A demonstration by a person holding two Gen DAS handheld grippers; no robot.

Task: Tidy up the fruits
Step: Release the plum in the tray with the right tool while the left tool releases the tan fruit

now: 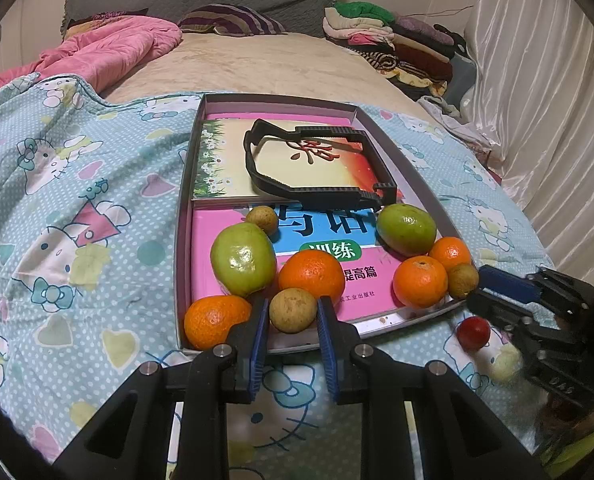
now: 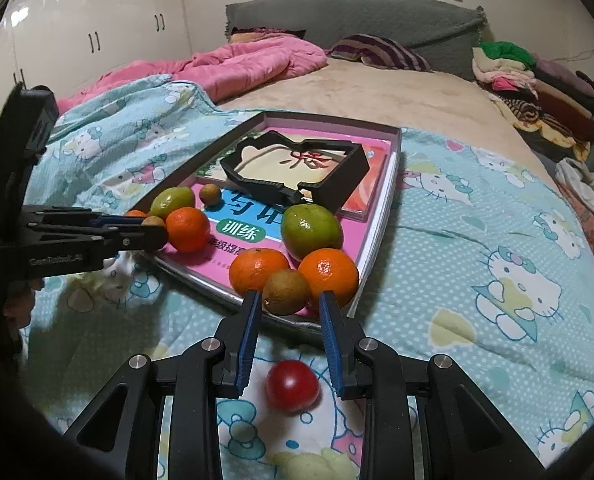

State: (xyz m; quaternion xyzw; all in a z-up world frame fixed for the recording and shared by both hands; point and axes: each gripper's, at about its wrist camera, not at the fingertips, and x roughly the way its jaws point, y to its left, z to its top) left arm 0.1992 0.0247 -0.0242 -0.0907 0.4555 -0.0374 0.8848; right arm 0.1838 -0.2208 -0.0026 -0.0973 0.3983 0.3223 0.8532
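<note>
- Fruit sits bunched at the near end of a shallow grey tray [image 1: 182, 208] on the patterned bedspread [image 1: 77, 200]: glossy oranges [image 1: 311, 274], two smooth green fruits [image 1: 243, 260], and small dull-brown round ones.
- Your left tongs [image 1: 292, 304] are clamped on one brown fruit [image 1: 293, 314] at the tray's near rim. An orange sits on its left and another just behind it.
- Your right tongs [image 2: 289, 300] have their pads drawn close together and grip nothing. Their tips stop just short of a second brown fruit [image 2: 287, 292], wedged between two oranges at the tray's corner.
- A shiny red fruit [image 2: 292, 385], slightly blurred, lies outside the tray on the bedspread beneath your right tongs.
- Books [image 1: 217, 248] line the tray floor, with a black plastic frame [image 1: 321, 194] on them behind the fruit.
</note>
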